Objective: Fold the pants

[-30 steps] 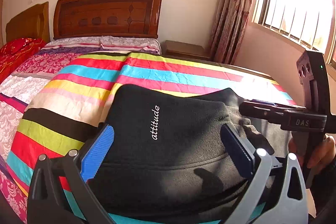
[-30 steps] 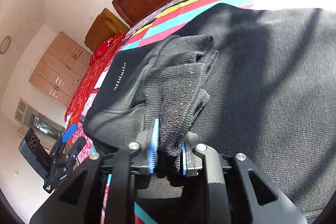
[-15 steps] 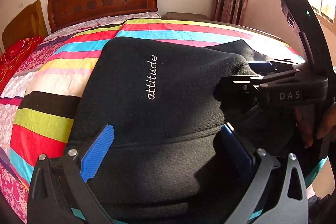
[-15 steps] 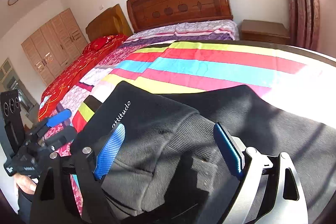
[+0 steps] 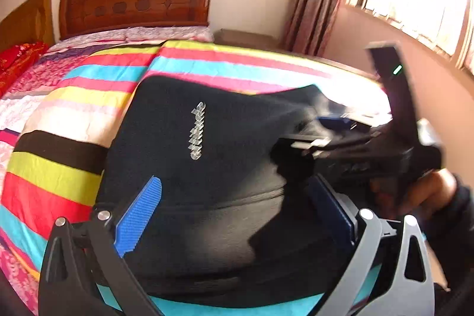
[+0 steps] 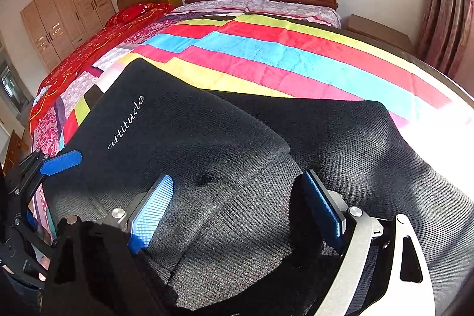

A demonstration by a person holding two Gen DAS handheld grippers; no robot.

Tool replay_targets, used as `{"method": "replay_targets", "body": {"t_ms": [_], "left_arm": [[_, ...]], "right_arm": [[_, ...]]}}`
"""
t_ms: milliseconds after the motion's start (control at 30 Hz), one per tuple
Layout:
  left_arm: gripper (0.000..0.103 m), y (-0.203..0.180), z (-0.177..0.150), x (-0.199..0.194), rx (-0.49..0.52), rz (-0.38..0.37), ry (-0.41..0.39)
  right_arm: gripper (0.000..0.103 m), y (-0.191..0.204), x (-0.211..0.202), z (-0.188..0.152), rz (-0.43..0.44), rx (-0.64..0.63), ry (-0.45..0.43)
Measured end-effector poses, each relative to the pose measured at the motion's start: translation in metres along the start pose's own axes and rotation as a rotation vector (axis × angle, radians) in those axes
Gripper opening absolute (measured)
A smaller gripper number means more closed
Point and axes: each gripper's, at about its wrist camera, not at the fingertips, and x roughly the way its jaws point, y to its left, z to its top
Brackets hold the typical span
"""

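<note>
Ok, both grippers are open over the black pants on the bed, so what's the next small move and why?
Probably lower the right gripper onto the ribbed cuff lying loose between its open pads and press it flat. The black pants already sit folded over on the striped blanket, and the left gripper is open too, holding nothing, so tidying the fold looks like the next step.
</note>
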Motion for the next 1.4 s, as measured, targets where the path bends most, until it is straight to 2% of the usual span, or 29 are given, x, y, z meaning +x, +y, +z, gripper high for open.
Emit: {"method": "replay_targets", "body": {"t_ms": [33, 67, 133, 267, 300, 367, 433, 533, 600, 633, 700, 767, 833, 900, 1000, 1033, 1067, 1133, 1200, 1267, 1333, 1400], "left_arm": [[0.101, 0.005, 0.012, -0.009, -0.040, -0.053, -0.037], [0.101, 0.012, 0.025, -0.013, -0.083, -0.075, -0.057], [0.101, 0.030, 0.052, -0.005, -0.146, -0.061, -0.060], [0.101, 0.066, 0.092, 0.059, -0.233, -0.106, 0.043], [0.101, 0.071, 0.097, 0.076, -0.227, -0.112, 0.070], [0.101, 0.083, 0.099, 0.108, -0.221, -0.074, 0.118], [0.101, 0.094, 0.097, 0.129, -0.226, -0.080, 0.150], [0.100, 0.095, 0.102, 0.128, -0.234, -0.050, 0.134], [0.100, 0.085, 0.103, 0.109, -0.204, -0.001, 0.055], [0.101, 0.078, 0.102, 0.101, -0.170, 0.015, 0.022], [0.101, 0.067, 0.095, 0.094, -0.125, 0.037, 0.012], [0.101, 0.067, 0.084, 0.108, -0.096, 0.088, 0.052], [0.101, 0.074, 0.081, 0.118, -0.117, 0.081, 0.080], [0.101, 0.074, 0.087, 0.114, -0.129, 0.090, 0.049], [0.101, 0.062, 0.087, 0.099, -0.097, 0.192, 0.014], [0.101, 0.053, 0.084, 0.087, -0.088, 0.194, -0.012], [0.101, 0.043, 0.080, 0.072, -0.075, 0.191, -0.044], [0.101, 0.025, 0.066, 0.045, -0.049, 0.230, -0.111], [0.101, 0.016, 0.047, 0.031, -0.046, 0.275, -0.133], [0.101, 0.015, 0.029, 0.030, -0.041, 0.292, -0.122], [0.101, 0.021, 0.015, 0.046, -0.034, 0.329, -0.041], [0.101, 0.032, 0.004, 0.064, -0.061, 0.327, 0.046]], "right_arm": [[0.085, 0.000, 0.002, 0.002, 0.000, 0.000, 0.000], [0.085, 0.001, 0.003, 0.003, -0.003, -0.002, 0.000], [0.085, 0.001, 0.003, 0.002, -0.012, -0.008, 0.000], [0.085, 0.001, 0.004, 0.002, -0.014, -0.010, -0.004], [0.085, 0.001, 0.004, 0.002, -0.014, -0.011, -0.004], [0.085, 0.002, 0.005, 0.002, -0.014, -0.012, -0.004], [0.086, 0.001, 0.004, 0.002, -0.009, -0.007, -0.005], [0.086, -0.003, 0.004, 0.002, 0.021, 0.014, -0.015], [0.086, -0.003, 0.003, 0.002, 0.023, 0.016, -0.016], [0.086, -0.002, 0.004, 0.002, 0.018, 0.013, -0.015], [0.087, 0.000, 0.005, 0.002, 0.008, 0.003, -0.014], [0.087, 0.001, 0.006, 0.002, 0.004, 0.000, -0.013], [0.087, 0.001, 0.005, 0.002, 0.008, 0.003, -0.014], [0.087, 0.000, 0.005, 0.002, 0.017, 0.009, -0.017], [0.087, -0.002, 0.006, 0.002, 0.028, 0.015, -0.020], [0.087, -0.002, 0.006, 0.002, 0.030, 0.016, -0.020], [0.087, -0.002, 0.006, 0.002, 0.033, 0.017, -0.020], [0.088, -0.003, 0.007, 0.003, 0.037, 0.019, -0.020], [0.088, -0.003, 0.007, 0.003, 0.039, 0.020, -0.021], [0.088, -0.003, 0.007, 0.003, 0.038, 0.019, -0.021], [0.088, -0.003, 0.008, 0.003, 0.040, 0.020, -0.020], [0.088, -0.001, 0.010, 0.004, 0.024, 0.007, -0.014]]}}
